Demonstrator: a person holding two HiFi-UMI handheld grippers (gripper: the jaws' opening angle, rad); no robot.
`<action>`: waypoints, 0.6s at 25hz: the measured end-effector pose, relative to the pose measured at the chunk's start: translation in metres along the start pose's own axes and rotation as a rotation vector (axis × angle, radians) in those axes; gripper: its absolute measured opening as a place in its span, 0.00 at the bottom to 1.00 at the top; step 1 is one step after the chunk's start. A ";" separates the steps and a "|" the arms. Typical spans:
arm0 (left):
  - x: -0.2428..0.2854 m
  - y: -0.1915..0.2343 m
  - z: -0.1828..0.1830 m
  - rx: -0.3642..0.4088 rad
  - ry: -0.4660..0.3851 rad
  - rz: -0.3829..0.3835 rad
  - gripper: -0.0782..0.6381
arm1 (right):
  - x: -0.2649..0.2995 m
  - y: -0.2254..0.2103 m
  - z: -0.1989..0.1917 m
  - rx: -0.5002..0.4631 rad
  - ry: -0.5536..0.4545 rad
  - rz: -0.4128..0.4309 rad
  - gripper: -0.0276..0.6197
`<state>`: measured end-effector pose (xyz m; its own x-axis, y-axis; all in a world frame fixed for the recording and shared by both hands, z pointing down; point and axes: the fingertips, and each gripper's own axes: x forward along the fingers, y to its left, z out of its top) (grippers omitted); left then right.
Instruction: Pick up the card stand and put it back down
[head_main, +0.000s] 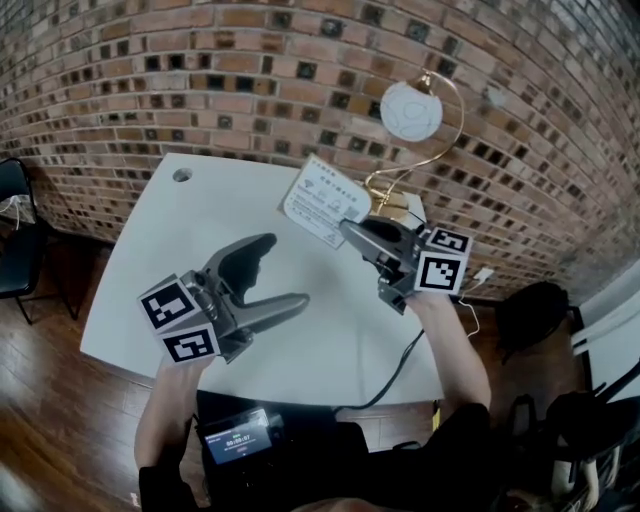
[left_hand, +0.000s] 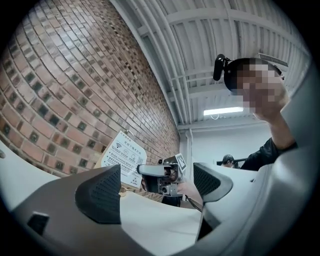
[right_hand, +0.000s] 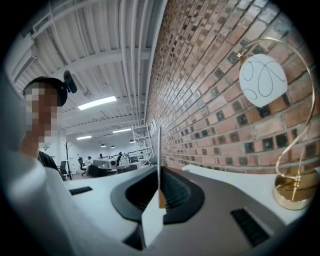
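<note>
Holding the card stand (head_main: 322, 198) by its edge, the right gripper (head_main: 347, 226) had its jaws clamped on the thin white sheet. The right gripper view showed that sheet edge-on, pinched between the two ribbed pads. The stand hung tilted over the far part of the white table (head_main: 200, 230), just in front of the desk lamp (head_main: 411, 110) and the brick wall (head_main: 200, 70).

Judged lifted: in the left gripper view its lower edge appeared clear of the tabletop, though not with certainty. Pick-up taken as done; set-down not yet done.

The left gripper (head_main: 285, 268) hovered nearer the person, well apart from the stand. Its jaws were spread wide with nothing between them.

Not resolved:
- The stand's foot showed in no view. It was hidden behind the right gripper from above and reduced to a sliver edge-on.
- Print on the card was too small to read beyond a wifi symbol.
- The lamp's base was partly covered by the card in the head view.
- The table's near edge was hidden by the person's arms and a small screen device (head_main: 238, 435).
</note>
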<state>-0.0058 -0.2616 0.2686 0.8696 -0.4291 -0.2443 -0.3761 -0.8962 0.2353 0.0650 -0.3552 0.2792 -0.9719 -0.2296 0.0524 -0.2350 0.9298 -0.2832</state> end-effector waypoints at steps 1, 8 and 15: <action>0.003 0.003 -0.001 0.001 0.011 -0.004 0.73 | -0.001 -0.004 0.001 -0.001 0.002 -0.004 0.08; 0.021 0.028 -0.001 -0.007 0.058 -0.027 0.73 | 0.000 -0.028 0.006 -0.005 0.017 -0.009 0.08; 0.039 0.054 -0.009 -0.049 0.097 -0.064 0.74 | 0.004 -0.054 0.012 -0.014 0.030 -0.013 0.08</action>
<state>0.0106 -0.3252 0.2801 0.9190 -0.3564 -0.1685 -0.3050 -0.9136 0.2689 0.0738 -0.4096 0.2827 -0.9687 -0.2331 0.0850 -0.2475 0.9307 -0.2691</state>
